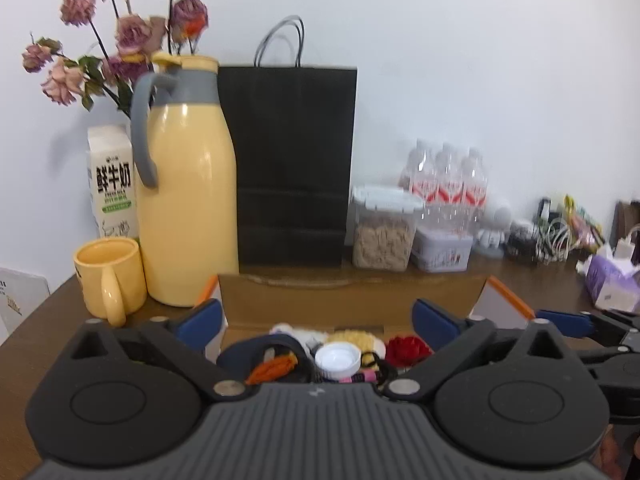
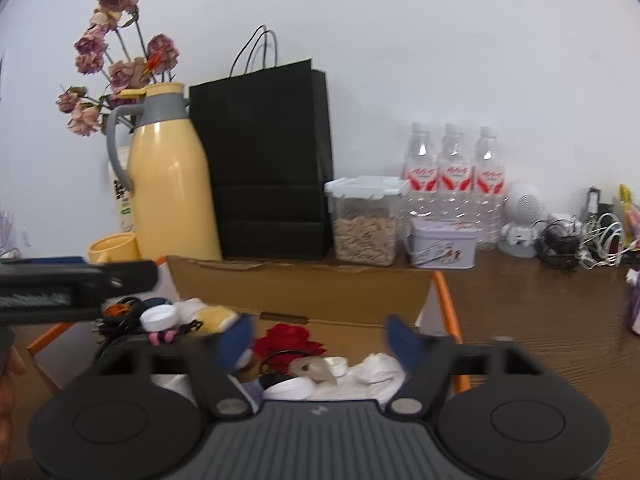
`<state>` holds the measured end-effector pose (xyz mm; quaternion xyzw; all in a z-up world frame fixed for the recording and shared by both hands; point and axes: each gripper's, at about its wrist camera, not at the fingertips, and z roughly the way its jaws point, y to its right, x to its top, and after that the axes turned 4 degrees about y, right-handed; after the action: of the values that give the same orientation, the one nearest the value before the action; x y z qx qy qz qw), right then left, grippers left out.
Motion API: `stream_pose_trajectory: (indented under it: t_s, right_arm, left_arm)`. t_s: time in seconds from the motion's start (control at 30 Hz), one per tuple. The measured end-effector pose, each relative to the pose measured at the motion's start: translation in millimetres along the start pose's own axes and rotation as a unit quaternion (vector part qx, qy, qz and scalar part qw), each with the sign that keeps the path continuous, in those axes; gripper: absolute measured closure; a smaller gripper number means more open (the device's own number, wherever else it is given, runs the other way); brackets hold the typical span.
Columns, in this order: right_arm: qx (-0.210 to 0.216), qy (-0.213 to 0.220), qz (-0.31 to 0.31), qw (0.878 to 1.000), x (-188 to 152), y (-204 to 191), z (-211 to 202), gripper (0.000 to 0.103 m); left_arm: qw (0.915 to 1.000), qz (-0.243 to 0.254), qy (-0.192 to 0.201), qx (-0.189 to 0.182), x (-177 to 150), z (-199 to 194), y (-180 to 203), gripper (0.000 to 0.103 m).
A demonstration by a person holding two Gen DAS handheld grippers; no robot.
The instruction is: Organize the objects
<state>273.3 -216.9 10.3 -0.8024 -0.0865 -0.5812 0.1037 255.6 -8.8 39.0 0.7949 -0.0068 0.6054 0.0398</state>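
An open cardboard box (image 1: 344,300) (image 2: 304,292) with orange-edged flaps sits on the brown table. It holds small items: a white round lid (image 1: 337,358) (image 2: 159,317), a red fabric flower (image 1: 408,349) (image 2: 289,340), a yellow sponge-like piece (image 1: 356,338) (image 2: 214,315), black cords and white cloth (image 2: 378,366). My left gripper (image 1: 316,324) is open above the box, empty. My right gripper (image 2: 320,340) is open above the box's right part, empty. The left gripper's body (image 2: 60,286) shows at the left of the right wrist view.
Behind the box stand a yellow thermos jug (image 1: 186,200) (image 2: 172,184), a yellow mug (image 1: 110,278), a milk carton (image 1: 112,184), dried roses (image 1: 120,32), a black paper bag (image 1: 294,160) (image 2: 264,160), a cereal container (image 1: 384,228) (image 2: 366,220), a tin (image 2: 444,242), water bottles (image 2: 454,176), cables (image 2: 580,240).
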Motion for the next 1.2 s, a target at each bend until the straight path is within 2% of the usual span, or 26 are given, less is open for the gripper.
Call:
stream_pose_trajectory:
  t_s: [0.07,0.33,0.5,0.7,0.87,1.0,1.2]
  right_arm:
    - [-0.006,0.007,0.005,1.0,0.6,3.0,-2.5,0.0]
    - [-0.013,0.001,0.009,1.0,0.0,7.2,-2.2,0.0]
    - [-0.013,0.0,0.004,1.0,2.6,4.2,-7.9,0.0]
    - [-0.008,0.023,-0.005,1.0,13.6,-2.7,-34.9,0.0]
    - [-0.007,0.041,-0.011,0.999,19.7,-11.3,-73.3,0.0]
    - [-0.002,0.043,-0.008,0.999,17.9,-18.2,-104.4,0.0]
    - [0.005,0.02,-0.001,1.0,2.2,-29.7,-142.4,0.0]
  left_arm:
    - [1.0,-0.005,-0.001,0.001,2.3,-0.2,-1.9,0.0]
    - [0.9999,-0.004,-0.012,0.011,1.0,3.4,-3.2,0.0]
    - [0.9999,-0.005,-0.004,0.013,3.7,-3.4,-3.1,0.0]
    - [0.9994,0.01,0.031,0.014,11.8,-37.9,-1.2,0.0]
    - [0.9992,0.013,0.037,0.005,16.3,-72.5,-4.9,0.0]
    - [0.9994,0.018,0.027,0.007,14.3,-103.5,-8.6,0.0]
    - [0.9997,0.026,-0.002,0.005,-1.0,-144.9,-13.8,0.0]
